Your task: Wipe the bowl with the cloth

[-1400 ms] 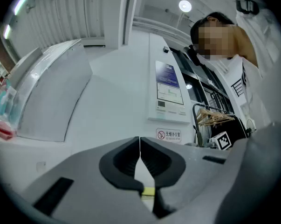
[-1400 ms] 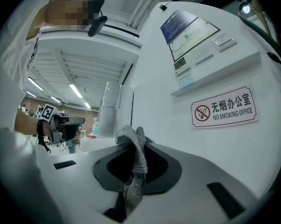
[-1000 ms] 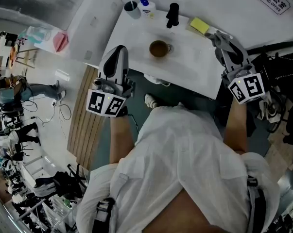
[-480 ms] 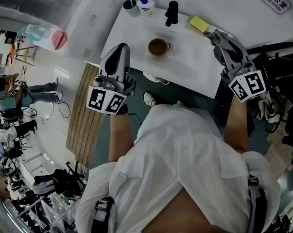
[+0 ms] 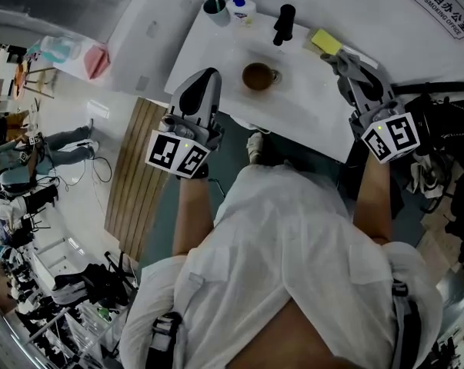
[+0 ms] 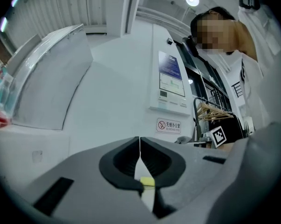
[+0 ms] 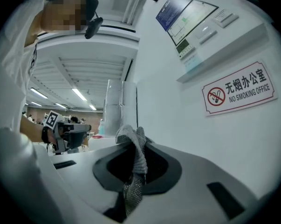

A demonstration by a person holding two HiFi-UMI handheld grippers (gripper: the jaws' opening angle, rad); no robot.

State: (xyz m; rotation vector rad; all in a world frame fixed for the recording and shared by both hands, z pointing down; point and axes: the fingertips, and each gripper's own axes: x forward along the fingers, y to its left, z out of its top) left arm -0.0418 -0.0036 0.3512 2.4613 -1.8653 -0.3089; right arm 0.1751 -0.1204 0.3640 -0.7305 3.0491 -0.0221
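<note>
Bowl (image 5: 257,76): brown, upright near the middle of the white table (image 5: 216,48), touched by nothing, not yet wiped.

Cloth (image 7: 134,160): grey knit, grasped by the right gripper (image 7: 133,143), bunched above the tips and trailing below them. Held at the table's right-hand corner, just beside the yellow sponge (image 5: 326,41), and well apart from the bowl.

Left gripper (image 6: 140,141): clenched on nothing, tips meeting in a thin line. Poised at the table's near-left edge, nose toward the bowl but short of it.

Just changed: left gripper brought in over the table edge, with a visibly narrower gap to the bowl than a second ago. Right gripper shifted only a little, in much the same spot by the sponge, cloth pinched exactly as before. Both pairs of jaws unchanged, neither opening nor closing.

Meaning for the task, as a judgement: approach stage only. Probably steadying the bowl with the left tool first, which would call for opening those jaws, then carrying the cloth across to the rim. No wiping contact so far.

Farther back on the table, undisturbed: black bottle (image 5: 284,23), white bottle with a blue cap (image 5: 241,8), dark cup (image 5: 215,6).
</note>
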